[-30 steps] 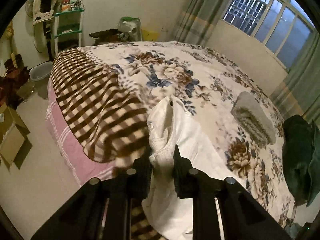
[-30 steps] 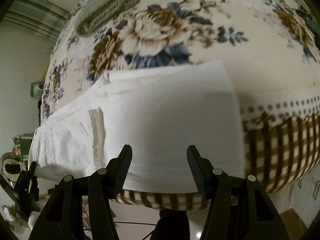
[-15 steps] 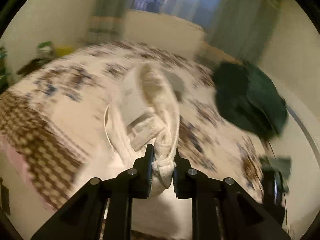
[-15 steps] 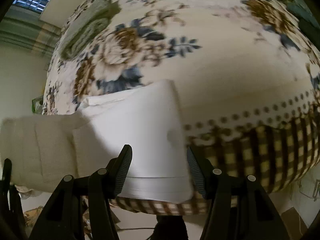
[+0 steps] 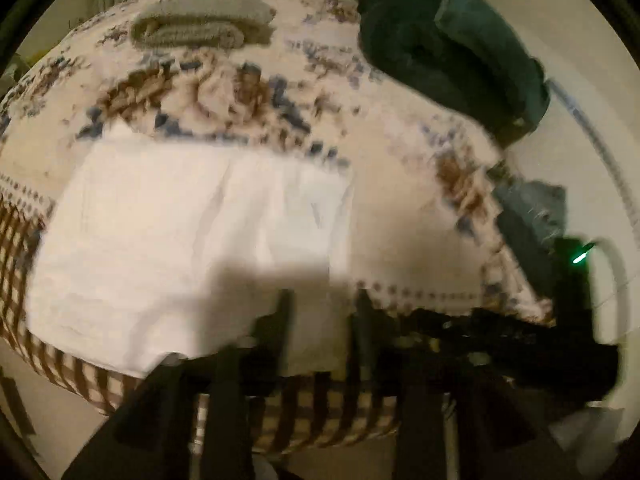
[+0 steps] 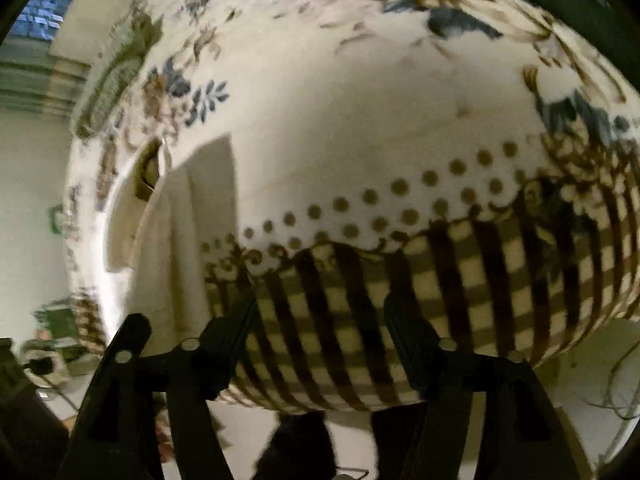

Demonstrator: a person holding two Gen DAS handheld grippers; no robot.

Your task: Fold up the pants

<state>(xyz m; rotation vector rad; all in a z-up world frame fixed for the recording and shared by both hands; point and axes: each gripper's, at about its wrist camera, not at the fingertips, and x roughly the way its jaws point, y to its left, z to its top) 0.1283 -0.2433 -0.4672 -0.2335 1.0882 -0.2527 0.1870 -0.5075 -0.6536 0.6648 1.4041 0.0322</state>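
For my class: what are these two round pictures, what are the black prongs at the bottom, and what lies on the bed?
Each picture comes from a wide-angle camera on a hand-held gripper, looking along its two black fingers. A person holds one per hand; there is no robot arm. The left gripper and the right gripper both stand open, holding nothing. On the flowered bedspread lie white pants, folded flat near the edge, a rolled grey towel and dark green clothing.
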